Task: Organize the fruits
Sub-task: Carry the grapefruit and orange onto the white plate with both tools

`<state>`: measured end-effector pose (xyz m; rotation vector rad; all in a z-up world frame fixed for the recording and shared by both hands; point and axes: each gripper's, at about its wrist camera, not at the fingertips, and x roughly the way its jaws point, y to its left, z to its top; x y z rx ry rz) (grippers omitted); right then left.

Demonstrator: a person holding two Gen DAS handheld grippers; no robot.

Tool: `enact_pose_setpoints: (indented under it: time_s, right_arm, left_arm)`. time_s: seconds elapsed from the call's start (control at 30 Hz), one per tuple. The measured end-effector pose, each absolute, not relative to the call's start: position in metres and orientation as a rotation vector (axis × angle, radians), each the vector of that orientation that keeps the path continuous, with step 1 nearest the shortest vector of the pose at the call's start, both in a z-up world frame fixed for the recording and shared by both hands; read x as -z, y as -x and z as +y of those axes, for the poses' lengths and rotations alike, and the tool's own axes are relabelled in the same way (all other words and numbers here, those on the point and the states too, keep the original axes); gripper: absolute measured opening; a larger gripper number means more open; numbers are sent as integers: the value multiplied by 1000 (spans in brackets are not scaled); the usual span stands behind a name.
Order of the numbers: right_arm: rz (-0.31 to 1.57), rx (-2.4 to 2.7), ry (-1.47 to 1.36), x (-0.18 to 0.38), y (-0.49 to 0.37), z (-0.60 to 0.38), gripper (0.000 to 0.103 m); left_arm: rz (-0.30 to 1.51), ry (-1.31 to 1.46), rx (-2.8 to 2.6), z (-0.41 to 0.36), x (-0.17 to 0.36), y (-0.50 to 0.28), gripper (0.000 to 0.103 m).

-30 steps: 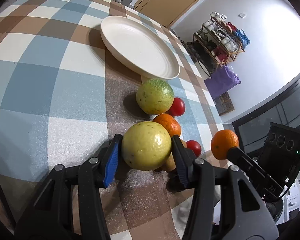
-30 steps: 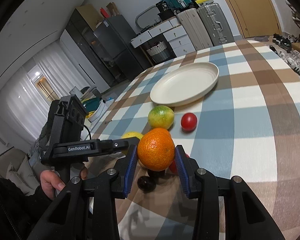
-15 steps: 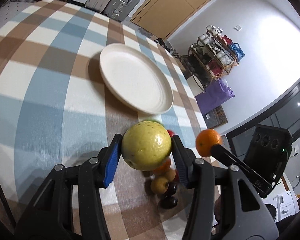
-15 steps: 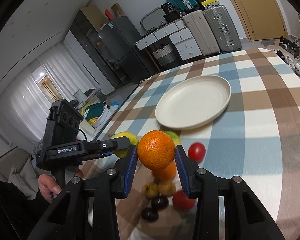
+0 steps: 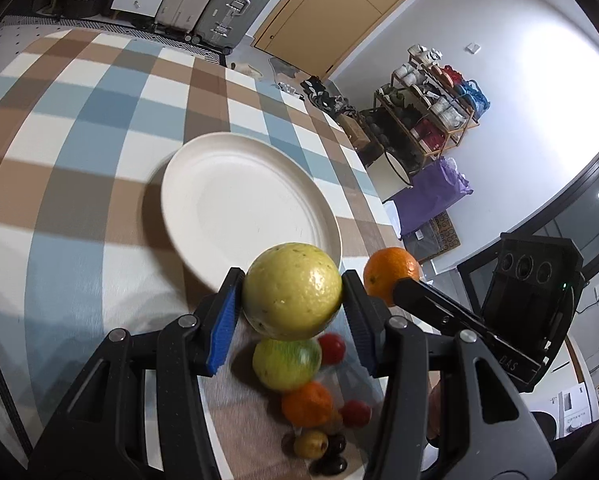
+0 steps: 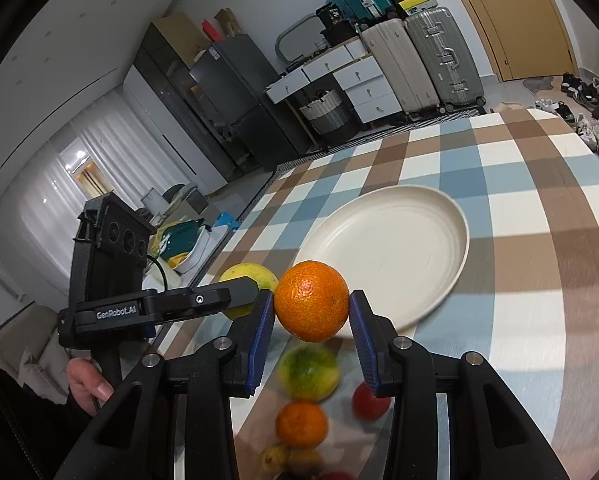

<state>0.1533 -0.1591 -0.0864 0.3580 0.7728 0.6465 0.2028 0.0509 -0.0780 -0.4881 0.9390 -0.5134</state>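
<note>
My left gripper [image 5: 292, 308] is shut on a large yellow-green fruit [image 5: 292, 290], held in the air at the near rim of the white plate [image 5: 243, 200]. My right gripper [image 6: 310, 322] is shut on an orange [image 6: 311, 306], lifted above the table just short of the plate [image 6: 395, 248]. Each gripper shows in the other's view: the right one with its orange [image 5: 391, 274], the left one with its yellow fruit [image 6: 245, 276]. Below them on the checked cloth lie a green fruit [image 5: 287, 362], a second orange [image 5: 307, 404], red tomatoes [image 5: 332, 347] and small dark and yellow fruits [image 5: 311, 442].
The plate lies bare in the middle of the checked tablecloth [image 5: 79, 160]. A person's hand [image 6: 87, 384] grips the left tool's handle. Suitcases [image 6: 431, 60], drawers and a fridge stand beyond the table's far edge; a shoe rack [image 5: 431, 104] stands by the wall.
Both grippers have risen and moved forward toward the plate with their fruits still held. The pile of fruit on the cloth now lies behind and below them.
</note>
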Motion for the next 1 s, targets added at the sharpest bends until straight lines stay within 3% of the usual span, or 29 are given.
enact_pose_setpoints:
  time_s: [0.57, 1.0]
  right_arm:
    - [851, -565, -315, 109, -238, -158, 39]
    - [911, -539, -270, 135, -257, -150, 40]
  left_arm:
    - [1023, 422, 528, 16, 108, -306, 47]
    - [1044, 431, 496, 10, 140, -323, 48]
